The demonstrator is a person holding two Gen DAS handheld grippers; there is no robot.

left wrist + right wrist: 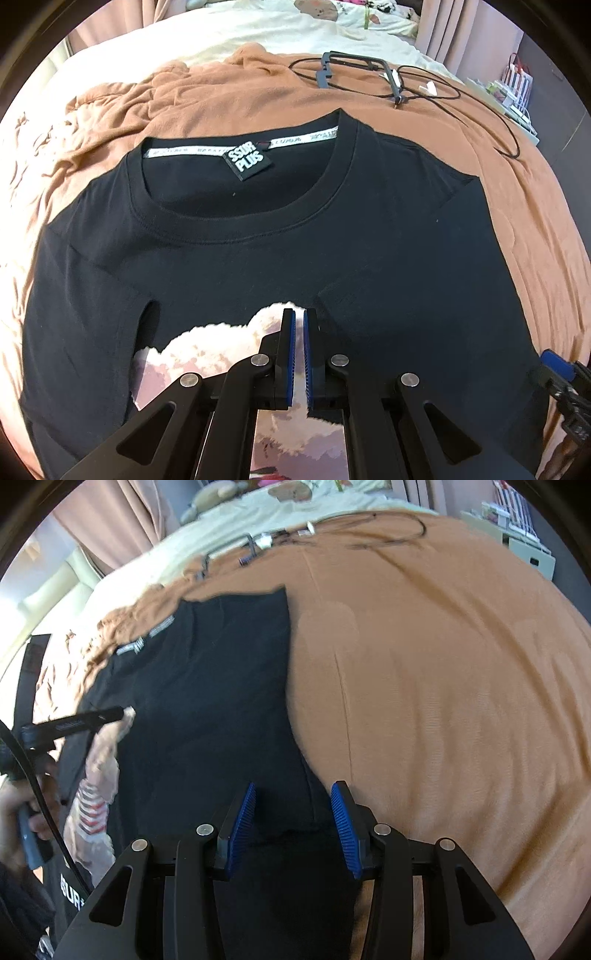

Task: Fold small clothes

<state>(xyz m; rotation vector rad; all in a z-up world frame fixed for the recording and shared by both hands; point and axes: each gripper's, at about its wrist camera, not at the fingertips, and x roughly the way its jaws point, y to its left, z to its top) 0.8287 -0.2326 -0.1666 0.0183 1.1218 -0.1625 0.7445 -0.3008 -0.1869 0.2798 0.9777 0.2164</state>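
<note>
A black T-shirt (258, 258) lies front up on a brown blanket (424, 118) spread over a bed, collar pointing away, with a pale printed picture on the chest. Its right side appears already folded inward: the edge there runs straight, and a layer of black cloth lies over part of the print. The left sleeve looks spread out, so the left side and the final folds seem left to do; the fold is judged early, perhaps a third done.

The left gripper (298, 325) hovers over the chest print, its jaws nearly closed with only a thin gap and apparently nothing between them. The right gripper (291, 805) sits over the shirt's folded right edge, near the hem, jaws wide open and holding nothing, black cloth lying below them.

Farther up the bed, cables (424, 86) and a black frame (351, 62) lie on the blanket.
</note>
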